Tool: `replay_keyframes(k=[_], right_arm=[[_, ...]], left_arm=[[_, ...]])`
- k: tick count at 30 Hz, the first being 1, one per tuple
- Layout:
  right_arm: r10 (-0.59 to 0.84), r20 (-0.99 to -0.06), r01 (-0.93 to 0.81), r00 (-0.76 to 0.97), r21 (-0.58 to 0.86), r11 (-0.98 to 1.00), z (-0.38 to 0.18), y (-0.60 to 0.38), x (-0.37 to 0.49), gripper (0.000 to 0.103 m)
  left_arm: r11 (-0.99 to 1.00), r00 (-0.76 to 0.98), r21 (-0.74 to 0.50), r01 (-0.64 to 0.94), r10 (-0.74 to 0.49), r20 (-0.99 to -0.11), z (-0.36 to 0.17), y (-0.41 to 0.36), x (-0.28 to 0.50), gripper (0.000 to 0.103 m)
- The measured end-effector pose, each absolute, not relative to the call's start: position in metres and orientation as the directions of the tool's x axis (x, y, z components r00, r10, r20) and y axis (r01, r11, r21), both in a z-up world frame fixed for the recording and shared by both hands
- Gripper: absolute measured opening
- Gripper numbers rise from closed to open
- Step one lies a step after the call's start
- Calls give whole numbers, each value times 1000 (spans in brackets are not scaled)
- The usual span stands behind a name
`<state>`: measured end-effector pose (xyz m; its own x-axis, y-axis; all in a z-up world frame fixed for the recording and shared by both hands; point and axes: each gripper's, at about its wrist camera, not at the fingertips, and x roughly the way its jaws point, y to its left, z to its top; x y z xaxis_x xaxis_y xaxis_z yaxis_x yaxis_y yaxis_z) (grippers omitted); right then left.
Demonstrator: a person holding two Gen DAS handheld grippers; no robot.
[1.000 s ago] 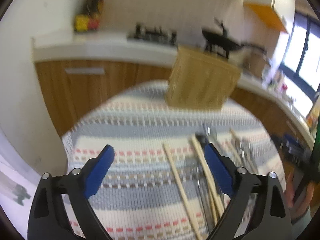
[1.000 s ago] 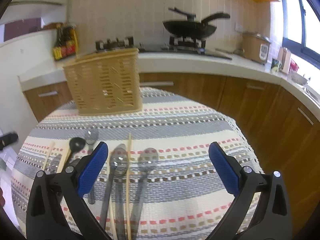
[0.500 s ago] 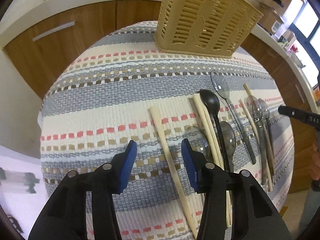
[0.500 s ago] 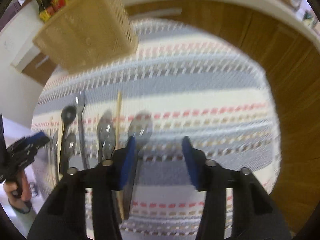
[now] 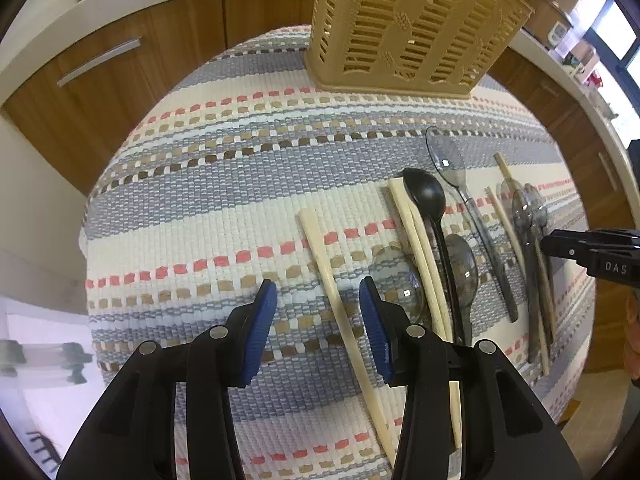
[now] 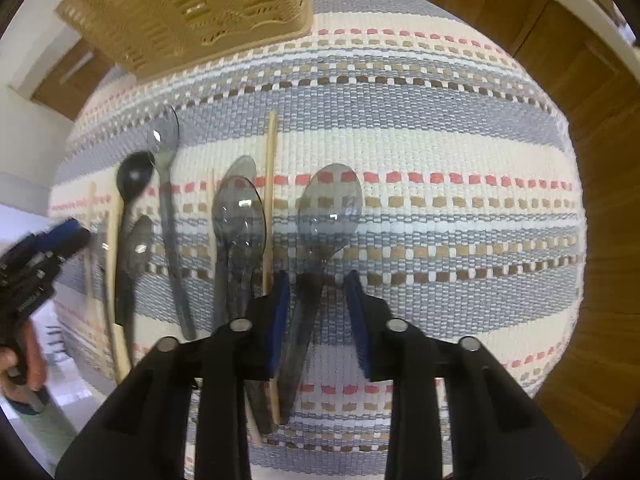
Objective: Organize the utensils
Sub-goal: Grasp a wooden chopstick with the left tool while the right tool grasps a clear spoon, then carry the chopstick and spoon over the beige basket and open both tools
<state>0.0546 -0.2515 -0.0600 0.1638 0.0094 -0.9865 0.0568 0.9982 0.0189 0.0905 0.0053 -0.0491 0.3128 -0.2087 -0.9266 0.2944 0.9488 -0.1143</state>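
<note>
Utensils lie in a row on the striped cloth [image 5: 200, 200]. My left gripper [image 5: 316, 300] points down at the cloth. Its jaws are closing around a single cream chopstick [image 5: 320, 252], and the pads stand clear of it. Right of it lie a pair of chopsticks [image 5: 412, 232], a black spoon [image 5: 426, 196] and smoky clear spoons. My right gripper [image 6: 318, 280] points straight down. Its jaws are closing over the handle of a smoky clear spoon [image 6: 330, 208] and do not press it. A tan slotted basket [image 5: 412, 28] [image 6: 192, 12] stands at the far edge.
The round table's rim drops off close on every side, with wooden cabinets [image 5: 120, 60] and a white counter beyond. The right gripper's tip [image 5: 592, 248] shows at the right edge of the left wrist view. A hand [image 6: 24, 360] holds the left gripper at the left edge of the right wrist view.
Both grippers tipped down toward the cloth and narrowed their jaws. The left one came over the lone chopstick, the right one over the clear spoon's handle.
</note>
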Motion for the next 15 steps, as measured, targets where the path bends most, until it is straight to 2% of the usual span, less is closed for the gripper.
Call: replay_keyframes(k=[1,4,5,6,7,10,15], right_arm=[[-19,-986,45,169,-11,999,-61,-248,55,12],[-28,-983,14,179,-26,1000,-61,-242,53,11],[-26,-982,1,188,-26,1000,-61,-240,52,10],[-24,-980,-5,197,-25,1000,-59,-241,50,10],[-19,-978,-8,210,-21,1000,-57,-241,49,10],[5,-967,-7,255,3,1000,-46,-247,46,10],[88,-921,-37,380,79,996,-4,-259,28,10]], left_arm=[[951,317,-85,298,-183,-931,-50,1,91,38],[947,350,31,321,-88,-933,-51,-16,87,29],[944,354,35,328,-89,-931,-50,-19,85,23],[943,358,39,330,-87,-930,-49,-22,84,9],[943,370,59,326,-70,-926,-49,-24,83,5],[945,382,24,325,-108,-918,-45,-25,78,4],[948,524,-63,313,-228,-821,2,-16,64,3]])
